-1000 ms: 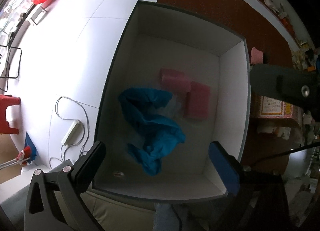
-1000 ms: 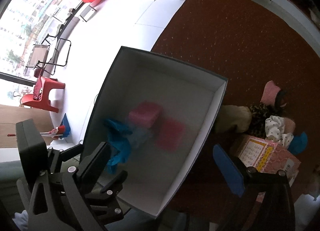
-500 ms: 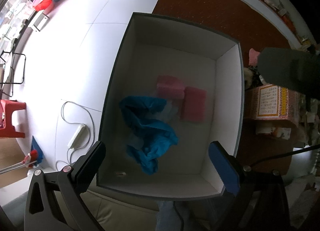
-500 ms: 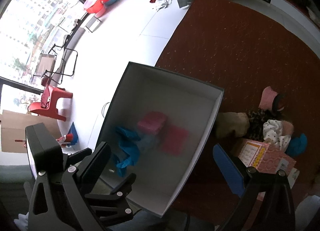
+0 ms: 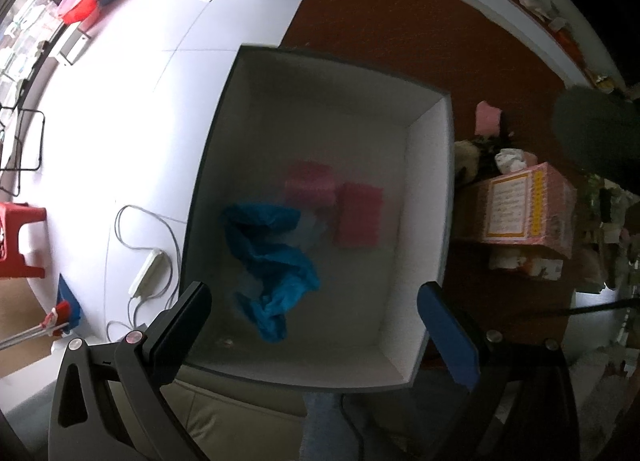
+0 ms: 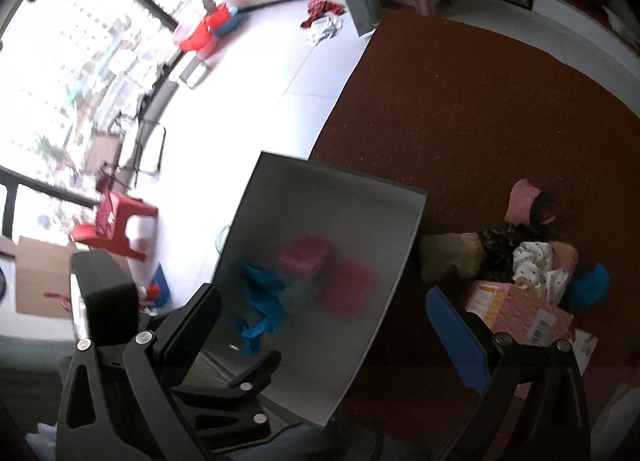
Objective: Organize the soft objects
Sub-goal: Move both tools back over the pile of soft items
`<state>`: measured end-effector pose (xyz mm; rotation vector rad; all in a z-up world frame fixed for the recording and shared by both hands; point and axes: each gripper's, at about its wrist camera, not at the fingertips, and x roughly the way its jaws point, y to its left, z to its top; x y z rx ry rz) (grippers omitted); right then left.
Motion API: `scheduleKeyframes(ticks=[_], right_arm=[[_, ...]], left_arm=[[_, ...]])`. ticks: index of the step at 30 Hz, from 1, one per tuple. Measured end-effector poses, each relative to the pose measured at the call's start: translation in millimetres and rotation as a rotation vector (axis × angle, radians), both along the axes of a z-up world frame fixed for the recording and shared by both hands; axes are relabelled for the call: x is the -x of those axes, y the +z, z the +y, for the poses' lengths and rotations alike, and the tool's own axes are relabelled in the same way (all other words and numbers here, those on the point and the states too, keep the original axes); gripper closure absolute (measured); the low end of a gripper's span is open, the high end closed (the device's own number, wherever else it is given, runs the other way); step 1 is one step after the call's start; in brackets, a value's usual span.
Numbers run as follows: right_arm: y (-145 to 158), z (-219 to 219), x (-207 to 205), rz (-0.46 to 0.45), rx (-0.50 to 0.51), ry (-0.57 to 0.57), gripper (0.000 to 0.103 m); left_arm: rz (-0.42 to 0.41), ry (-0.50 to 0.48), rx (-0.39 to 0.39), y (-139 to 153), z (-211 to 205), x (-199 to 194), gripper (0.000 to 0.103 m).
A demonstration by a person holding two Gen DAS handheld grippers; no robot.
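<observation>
A white box with a dark rim [image 5: 428,165] [image 6: 404,257] stands on the floor. Inside lie a crumpled blue cloth [image 5: 272,261] [image 6: 260,305] and two pink sponge-like blocks [image 5: 358,215] [image 6: 348,289]. My left gripper [image 5: 316,321] is open and empty, held high above the box's near side. My right gripper [image 6: 324,325] is open and empty, above the box's right wall. A pile of soft things [image 6: 532,261], with a pink cap, spotted white cloth, tan and blue pieces, lies on the red carpet right of the box [image 5: 492,153].
A pink patterned carton [image 5: 528,205] [image 6: 520,313] lies by the pile. The red-brown carpet [image 6: 460,109] meets white tile floor [image 5: 120,101]. A power strip with cable [image 5: 144,273] and a red stool [image 5: 18,237] are left of the box.
Both grippers have risen and pulled back from the box, so it looks smaller. The right view has tilted up toward the window. Box contents have not moved.
</observation>
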<state>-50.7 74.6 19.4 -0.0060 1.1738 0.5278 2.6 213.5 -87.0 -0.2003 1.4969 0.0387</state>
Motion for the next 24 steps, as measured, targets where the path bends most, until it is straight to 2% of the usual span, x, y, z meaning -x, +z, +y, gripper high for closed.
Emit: scheduleKeyframes(ticks=[6, 11, 14, 20, 24], right_arm=[[28.4, -44.5, 6.2, -0.021, -0.13, -0.079, 0.0], [41.5, -117.0, 9.6, -0.053, -0.228, -0.246, 0.0], [31.7, -171.7, 7.8, -0.015, -0.272, -0.367, 0.0], [-9.1, -272.9, 5.7, 0.076, -0.28, -0.604, 0.0], [-34.6, -323.9, -0.2, 0.115, -0.26, -0.708, 0.0]], left_arm=[[-0.043, -0.053, 0.043, 27.2, -19.9, -24.6, 0.0], [-0.063, -0.121, 0.066, 44.3, -53.9, -56.0, 0.0], [-0.068, -0.175, 0.073, 48.7, -80.3, -73.0, 0.0], [-0.056, -0.254, 0.054, 43.4, -137.7, -112.5, 0.0], [-0.027, -0.252, 0.016, 30.5, -175.1, -148.6, 0.0]])
